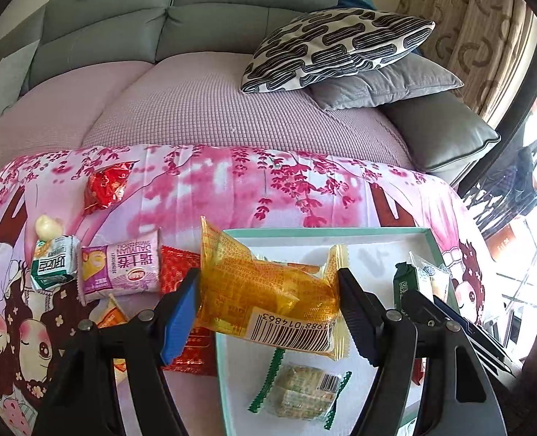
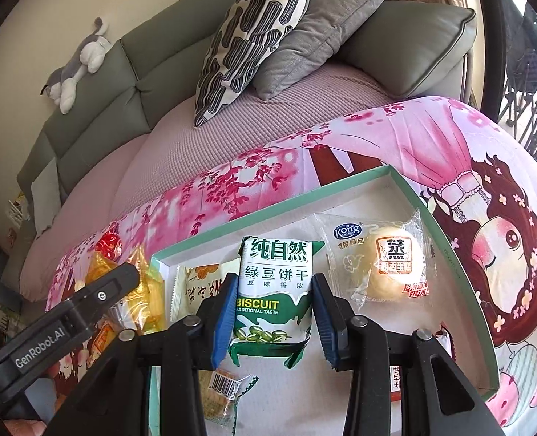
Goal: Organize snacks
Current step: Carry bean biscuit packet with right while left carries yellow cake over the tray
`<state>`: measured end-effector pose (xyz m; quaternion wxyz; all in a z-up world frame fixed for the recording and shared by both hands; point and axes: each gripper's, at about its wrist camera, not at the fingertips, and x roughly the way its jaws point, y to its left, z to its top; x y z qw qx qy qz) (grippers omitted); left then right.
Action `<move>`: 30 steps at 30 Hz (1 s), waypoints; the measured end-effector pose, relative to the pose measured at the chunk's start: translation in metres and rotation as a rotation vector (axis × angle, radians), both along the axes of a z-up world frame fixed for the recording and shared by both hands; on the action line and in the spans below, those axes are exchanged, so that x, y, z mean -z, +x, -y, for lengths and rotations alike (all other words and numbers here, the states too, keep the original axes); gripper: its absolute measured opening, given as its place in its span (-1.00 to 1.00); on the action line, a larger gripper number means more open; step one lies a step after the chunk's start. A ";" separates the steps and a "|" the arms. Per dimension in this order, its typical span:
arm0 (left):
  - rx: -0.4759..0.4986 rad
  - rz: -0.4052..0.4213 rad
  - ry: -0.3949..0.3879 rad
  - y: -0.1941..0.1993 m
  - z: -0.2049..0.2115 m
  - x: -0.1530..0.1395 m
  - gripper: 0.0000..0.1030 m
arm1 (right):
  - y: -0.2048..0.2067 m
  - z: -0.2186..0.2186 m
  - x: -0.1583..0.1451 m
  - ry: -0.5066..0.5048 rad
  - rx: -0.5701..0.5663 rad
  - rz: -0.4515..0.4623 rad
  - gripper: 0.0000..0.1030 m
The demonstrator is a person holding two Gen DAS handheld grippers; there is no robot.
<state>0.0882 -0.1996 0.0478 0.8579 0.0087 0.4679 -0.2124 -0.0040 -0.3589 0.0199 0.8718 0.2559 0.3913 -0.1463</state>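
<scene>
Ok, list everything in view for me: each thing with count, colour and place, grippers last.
box: 1, teal rim, on pink cloth
yellow pack: 1, in left gripper, over box edge
green biscuit pack: 1, in right gripper, over box
clear bun pack: 1, in box
green-edged cracker pack: 1, in box
loose snacks: several, on cloth left of box
cushions: 2, patterned on grey, sofa
left gripper: black, blue pad
right gripper: black, blue pads

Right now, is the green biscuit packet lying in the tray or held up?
Held up: the green biscuit packet stands upright between the right tool's pads, above the tray.
</scene>
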 end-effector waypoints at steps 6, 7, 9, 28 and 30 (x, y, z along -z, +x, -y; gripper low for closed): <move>0.021 -0.023 0.009 0.004 0.018 0.014 0.45 | 0.000 0.007 0.008 0.008 0.010 -0.016 -0.17; 0.022 -0.025 0.009 0.005 0.020 0.015 0.45 | 0.000 0.008 0.009 0.005 0.012 -0.020 -0.17; 0.021 -0.031 0.007 0.007 0.023 0.018 0.45 | 0.000 0.009 0.010 0.000 0.014 -0.027 -0.18; 0.022 -0.090 0.025 0.015 0.033 0.038 0.46 | 0.009 0.003 0.023 -0.045 -0.014 -0.108 -0.17; 0.026 -0.097 0.022 0.015 0.034 0.038 0.46 | 0.010 0.002 0.023 -0.050 -0.018 -0.113 -0.17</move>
